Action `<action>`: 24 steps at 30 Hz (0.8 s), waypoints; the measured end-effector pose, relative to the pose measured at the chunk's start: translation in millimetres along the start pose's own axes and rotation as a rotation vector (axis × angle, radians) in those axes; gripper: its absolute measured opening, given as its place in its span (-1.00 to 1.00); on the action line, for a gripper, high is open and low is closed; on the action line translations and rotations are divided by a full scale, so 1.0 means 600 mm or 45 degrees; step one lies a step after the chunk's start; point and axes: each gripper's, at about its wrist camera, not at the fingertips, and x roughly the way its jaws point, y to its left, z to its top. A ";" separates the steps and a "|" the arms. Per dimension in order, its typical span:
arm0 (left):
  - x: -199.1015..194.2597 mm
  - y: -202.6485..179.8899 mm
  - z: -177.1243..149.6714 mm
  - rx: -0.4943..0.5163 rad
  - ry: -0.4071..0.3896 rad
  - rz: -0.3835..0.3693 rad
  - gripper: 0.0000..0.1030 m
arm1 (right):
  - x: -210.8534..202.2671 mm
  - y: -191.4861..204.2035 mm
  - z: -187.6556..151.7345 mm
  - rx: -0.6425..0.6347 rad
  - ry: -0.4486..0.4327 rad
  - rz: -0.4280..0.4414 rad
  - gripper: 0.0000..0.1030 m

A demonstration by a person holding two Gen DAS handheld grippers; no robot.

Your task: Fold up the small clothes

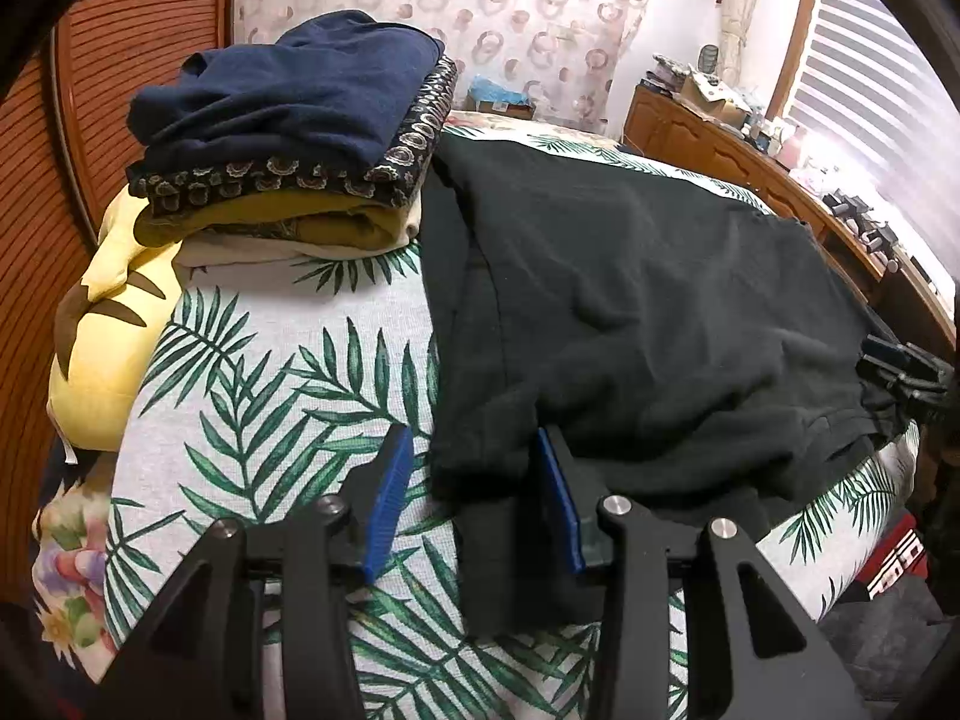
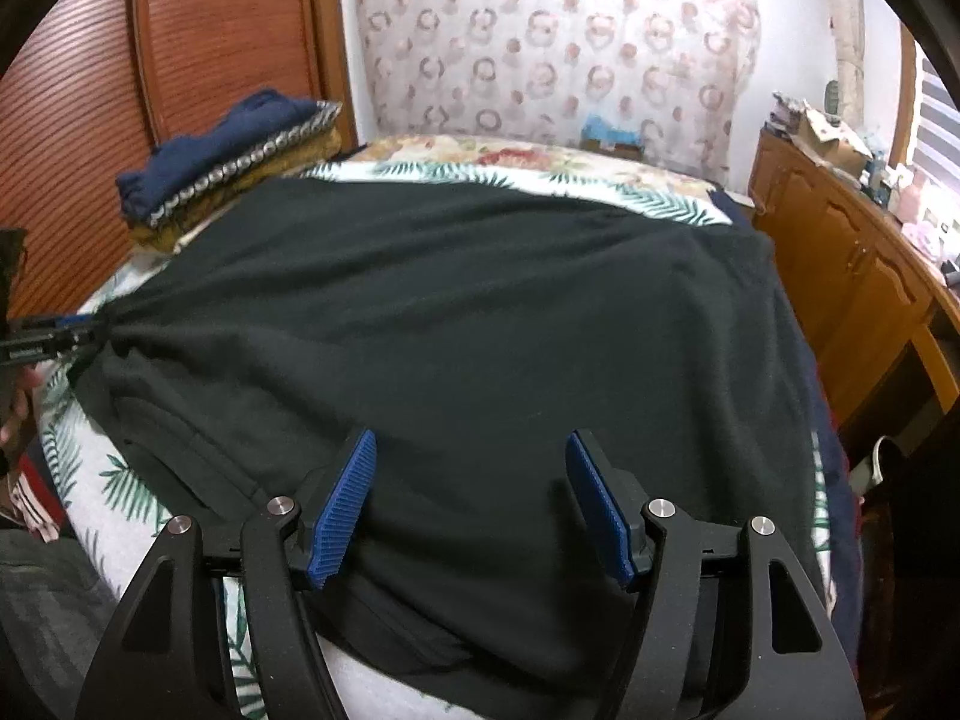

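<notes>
dark green soft cotton garment (image 2: pixel 468 324) spread flat on palm-print bed (image 1: pixel 270 372) for folding. left gripper (image 1: pixel 474 498) and right gripper (image 2: pixel 471 504) both wide open, empty, straddling its 6 o'clock hem.

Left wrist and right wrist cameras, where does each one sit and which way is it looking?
Left wrist: on the left gripper, low at the bed's near edge, facing the black garment and the folded clothes stack; its two fingers show.
Right wrist: on the right gripper, over the garment's near hem, facing the far wall; its two fingers show.
Shared: garment, stack, palm-leaf bedspread, the other gripper at frame edge.
</notes>
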 end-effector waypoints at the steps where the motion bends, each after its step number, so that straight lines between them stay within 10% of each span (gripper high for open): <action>1: 0.000 -0.001 0.000 -0.001 -0.001 0.001 -0.21 | 0.005 0.003 -0.003 -0.005 0.010 -0.005 0.31; 24: 0.005 -0.014 0.005 0.051 -0.010 -0.072 -0.32 | 0.010 -0.001 -0.037 0.050 -0.064 -0.041 0.32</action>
